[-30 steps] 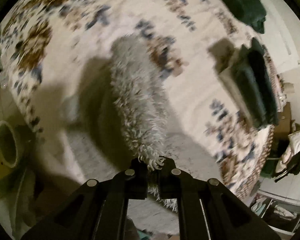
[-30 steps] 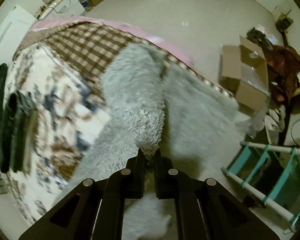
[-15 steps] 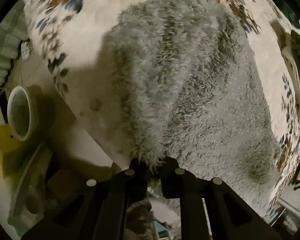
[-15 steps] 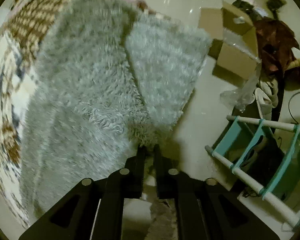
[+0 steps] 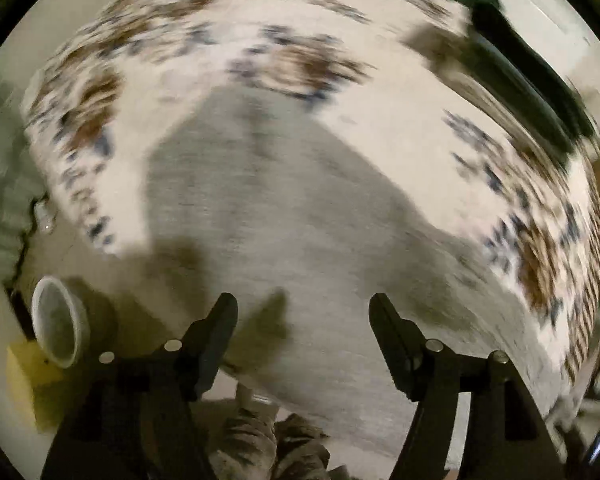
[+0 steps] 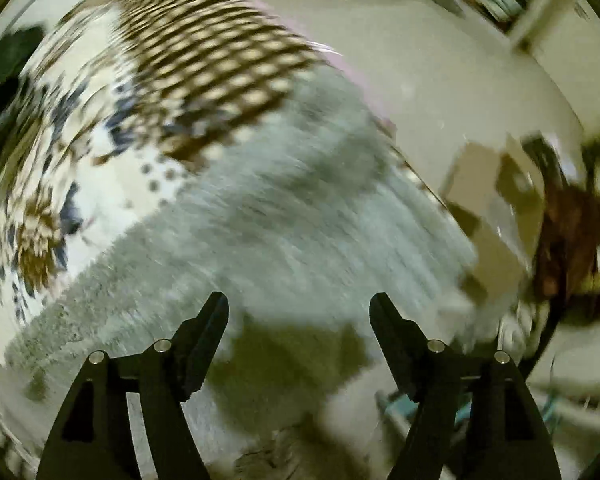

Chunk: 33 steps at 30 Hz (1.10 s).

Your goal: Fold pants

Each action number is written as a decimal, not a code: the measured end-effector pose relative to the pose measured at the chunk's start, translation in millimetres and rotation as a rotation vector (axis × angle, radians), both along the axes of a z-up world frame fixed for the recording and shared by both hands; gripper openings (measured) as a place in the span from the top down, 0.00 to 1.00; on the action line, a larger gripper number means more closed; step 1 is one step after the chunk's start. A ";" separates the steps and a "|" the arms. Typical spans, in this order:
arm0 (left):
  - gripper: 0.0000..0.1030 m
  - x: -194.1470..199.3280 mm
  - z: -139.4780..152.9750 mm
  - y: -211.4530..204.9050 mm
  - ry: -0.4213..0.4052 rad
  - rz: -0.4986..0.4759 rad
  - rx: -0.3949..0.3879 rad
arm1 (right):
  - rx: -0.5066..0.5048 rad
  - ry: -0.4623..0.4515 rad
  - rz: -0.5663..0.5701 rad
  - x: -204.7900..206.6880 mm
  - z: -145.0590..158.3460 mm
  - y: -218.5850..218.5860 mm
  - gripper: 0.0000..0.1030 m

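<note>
Both pairs of fingers stand wide apart with nothing between them. The left gripper (image 5: 302, 312) has just been opening, and only blurred grey pile shows in its gap; the right gripper (image 6: 299, 310) has likewise just been opening, over grey fabric and its own shadow.

Beyond the fingers, the fluffy grey pants (image 5: 284, 232) lie spread on the floral bedspread (image 5: 380, 152), filling the middle and lower part of the left view. In the right view the same pants (image 6: 300, 220) run from lower left toward the centre right, their far end reaching the bed's edge, beside a brown checked patch (image 6: 220, 48) in the upper middle.

Judging by the free cloth and open jaws, one fold seems laid down and released. The pants look like a broad doubled panel rather than a compact bundle, so at least one further fold probably remains; motion blur hides the layers, so I cannot tell how many.

Dark folded garments (image 5: 520, 80) sit at the upper right of the left view.
</note>
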<state>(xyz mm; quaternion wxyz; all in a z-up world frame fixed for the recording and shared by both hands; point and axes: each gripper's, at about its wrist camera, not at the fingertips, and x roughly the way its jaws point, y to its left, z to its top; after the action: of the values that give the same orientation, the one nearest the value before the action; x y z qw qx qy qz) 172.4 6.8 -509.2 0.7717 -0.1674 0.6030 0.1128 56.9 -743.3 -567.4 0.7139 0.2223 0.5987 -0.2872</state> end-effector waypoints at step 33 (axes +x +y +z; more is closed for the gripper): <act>0.36 -40.4 -33.7 13.2 0.102 0.166 -0.012 | 0.165 0.048 -0.407 -66.8 -69.5 -77.1 0.92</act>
<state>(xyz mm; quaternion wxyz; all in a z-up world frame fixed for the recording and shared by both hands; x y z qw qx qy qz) 132.0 20.0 -542.9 0.7269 -0.2154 0.6264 0.1814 -9.8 -820.4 -636.9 0.6063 0.3893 0.5798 -0.3804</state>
